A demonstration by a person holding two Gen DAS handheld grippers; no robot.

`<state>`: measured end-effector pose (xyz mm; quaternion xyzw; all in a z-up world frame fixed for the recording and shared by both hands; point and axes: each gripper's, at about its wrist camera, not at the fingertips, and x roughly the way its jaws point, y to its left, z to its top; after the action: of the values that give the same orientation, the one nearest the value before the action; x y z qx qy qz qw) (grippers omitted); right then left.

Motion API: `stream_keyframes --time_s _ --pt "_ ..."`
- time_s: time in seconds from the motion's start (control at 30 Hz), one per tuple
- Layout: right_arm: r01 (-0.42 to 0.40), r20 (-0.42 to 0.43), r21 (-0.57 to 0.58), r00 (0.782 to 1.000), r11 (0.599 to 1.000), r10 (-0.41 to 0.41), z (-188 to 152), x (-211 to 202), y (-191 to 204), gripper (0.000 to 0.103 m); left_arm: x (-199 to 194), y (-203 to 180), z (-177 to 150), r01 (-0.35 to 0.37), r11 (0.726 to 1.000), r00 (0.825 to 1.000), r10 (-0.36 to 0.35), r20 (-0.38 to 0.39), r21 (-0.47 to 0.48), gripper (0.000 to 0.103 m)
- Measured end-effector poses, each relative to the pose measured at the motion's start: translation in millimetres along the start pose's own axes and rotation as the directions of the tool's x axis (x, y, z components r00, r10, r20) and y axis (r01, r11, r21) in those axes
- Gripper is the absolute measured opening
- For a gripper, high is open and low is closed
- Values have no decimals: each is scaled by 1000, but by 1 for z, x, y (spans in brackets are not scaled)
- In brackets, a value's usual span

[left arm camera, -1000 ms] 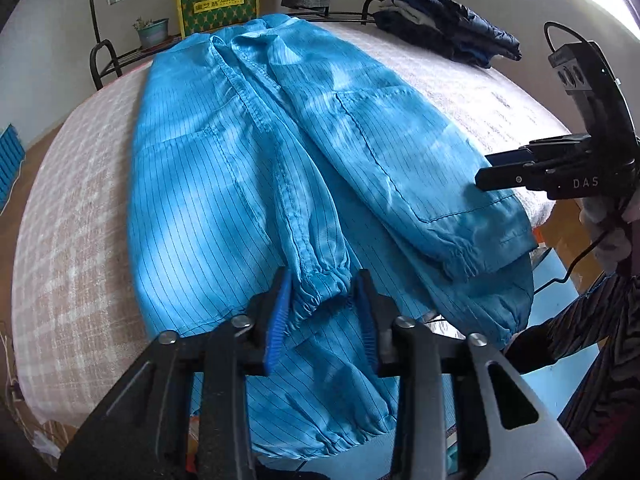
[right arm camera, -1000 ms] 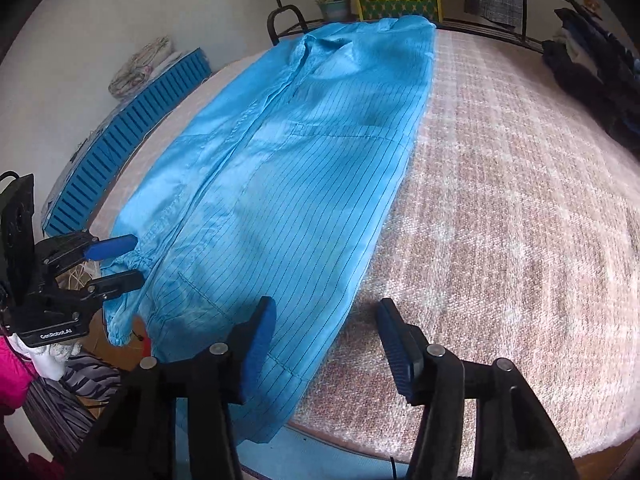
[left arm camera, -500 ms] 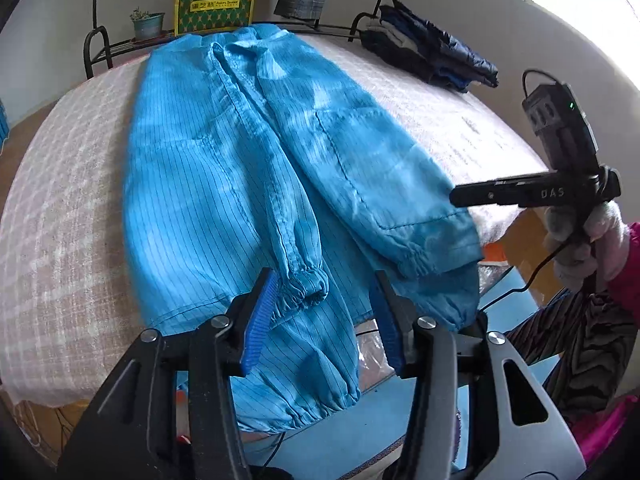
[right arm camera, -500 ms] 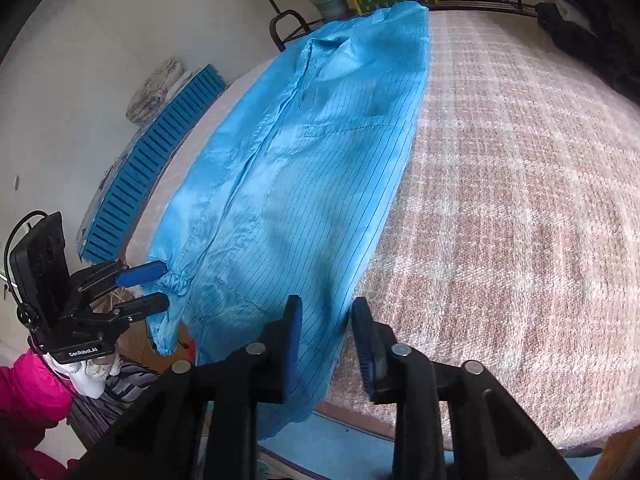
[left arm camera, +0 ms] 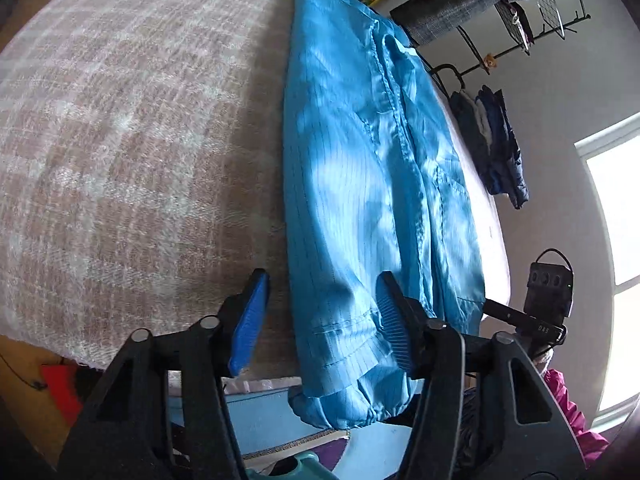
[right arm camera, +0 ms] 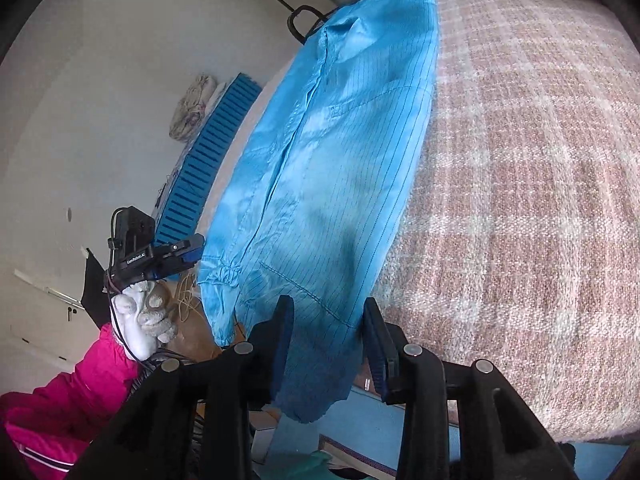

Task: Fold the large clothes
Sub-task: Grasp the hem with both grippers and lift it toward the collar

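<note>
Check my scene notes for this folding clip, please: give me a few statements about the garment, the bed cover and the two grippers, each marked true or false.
1. The bright blue pinstriped garment lies lengthwise on the pink-and-white checked woven cover. True.
2. The garment's lower end stops short of the cover's near edge. False: it hangs over that edge, its gathered cuff below it.
3. The left gripper is clamped on the garment. False: its jaws stand apart, closing, with the garment's near side edge between them.
4. The right gripper has garment fabric between its jaws. True.
5. A white-gloved hand holds the left gripper. True.
6. The garment is red. False: it is blue.
</note>
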<state>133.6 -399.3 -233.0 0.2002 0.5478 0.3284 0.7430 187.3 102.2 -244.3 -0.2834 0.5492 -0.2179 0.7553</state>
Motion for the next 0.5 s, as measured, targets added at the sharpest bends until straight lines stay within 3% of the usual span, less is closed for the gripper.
stream_keyframes --time_s 0.03,0.13,0.17,0.2,0.27,0.4,0.5 --pt "-7 -10 0 1000 1000 7 2 4 0 37 7 1 -1 18 1000 999 -18 -34 -19 38" --pt "-56 -19 23 998 998 56 7 16 -2 36 10 -2 -3 34 999 999 -34 -25 -26 30" --pt "-67 -18 34 998 997 67 9 19 -2 31 12 -3 -2 40 999 998 -41 -39 -28 10" --pt "-65 -14 39 998 997 65 10 21 -3 17 15 -3 -2 44 998 998 -46 -46 -42 5" --pt "-37 -18 34 999 999 37 14 24 -6 5 16 -5 -1 42 998 998 -44 -41 -47 3" --pt "1 -23 -19 1000 1000 -1 8 21 8 2 7 -24 -8 34 999 999 -33 -19 21 2" --pt "-53 -17 -11 998 999 53 0 9 13 1 -1 -37 -20 39 997 999 -38 -12 73 2"
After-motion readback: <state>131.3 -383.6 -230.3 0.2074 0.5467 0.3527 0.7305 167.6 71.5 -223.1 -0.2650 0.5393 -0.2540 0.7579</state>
